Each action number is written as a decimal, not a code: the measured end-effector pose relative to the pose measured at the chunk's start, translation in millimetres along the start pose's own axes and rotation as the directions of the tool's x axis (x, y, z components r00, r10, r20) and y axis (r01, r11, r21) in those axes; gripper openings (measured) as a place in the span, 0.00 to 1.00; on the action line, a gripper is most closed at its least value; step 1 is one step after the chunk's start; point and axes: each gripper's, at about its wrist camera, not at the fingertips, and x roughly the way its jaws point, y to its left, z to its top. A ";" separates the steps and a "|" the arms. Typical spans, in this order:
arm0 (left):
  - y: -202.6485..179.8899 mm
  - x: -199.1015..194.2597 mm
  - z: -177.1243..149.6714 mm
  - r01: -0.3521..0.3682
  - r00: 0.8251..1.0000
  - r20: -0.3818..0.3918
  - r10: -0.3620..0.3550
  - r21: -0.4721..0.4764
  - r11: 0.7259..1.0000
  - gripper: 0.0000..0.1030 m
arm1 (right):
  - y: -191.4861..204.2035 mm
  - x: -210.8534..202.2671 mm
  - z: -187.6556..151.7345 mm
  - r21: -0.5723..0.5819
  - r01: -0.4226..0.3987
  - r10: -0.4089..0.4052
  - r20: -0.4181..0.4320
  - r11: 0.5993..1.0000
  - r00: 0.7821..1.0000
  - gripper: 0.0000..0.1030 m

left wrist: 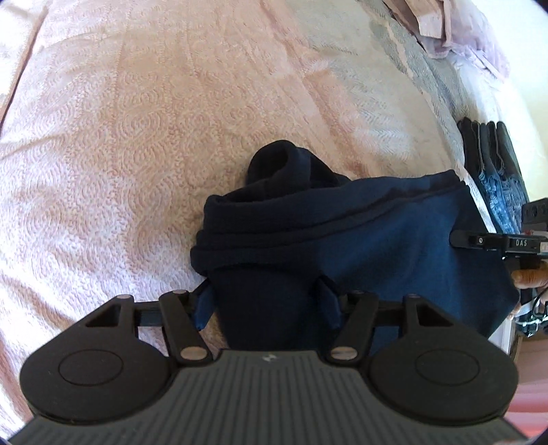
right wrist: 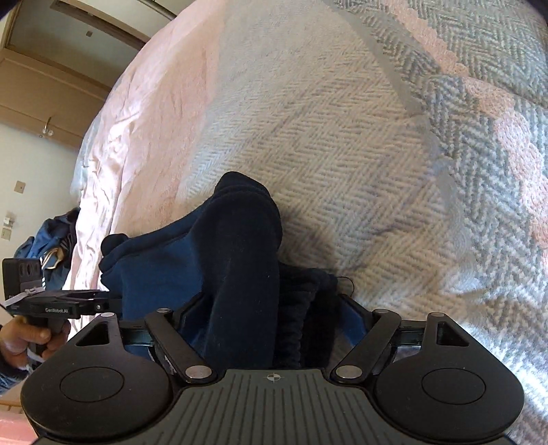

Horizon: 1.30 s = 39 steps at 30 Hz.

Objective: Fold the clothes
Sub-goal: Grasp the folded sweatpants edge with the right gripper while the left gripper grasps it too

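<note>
A dark navy garment [left wrist: 342, 232] lies bunched on the bed, one thick folded edge running across it. My left gripper [left wrist: 267, 301] is shut on a thick fold of this garment, its blue pads pressed against the cloth. In the right wrist view the same navy garment [right wrist: 212, 260] rises between my right gripper [right wrist: 267, 328] fingers, which are shut on a bunched fold of it. The right gripper also shows at the right edge of the left wrist view [left wrist: 493, 241]. The left gripper shows at the left edge of the right wrist view [right wrist: 68, 304].
The bed has a pink textured bedspread [left wrist: 137, 137] and a grey-white herringbone blanket [right wrist: 376, 137]. Folded dark patterned clothes [left wrist: 496, 171] stand at the bed's right edge. A pinkish pile [left wrist: 455, 27] lies far right. Blue clothes [right wrist: 51, 239] and a wooden door [right wrist: 51, 85] are beyond the bed.
</note>
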 end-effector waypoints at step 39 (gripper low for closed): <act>-108.3 5.6 71.1 0.106 0.990 0.033 -0.135 0.448 0.888 0.25 | 5.5 -103.2 -101.6 0.243 0.014 -0.111 0.387 0.970 0.915 0.40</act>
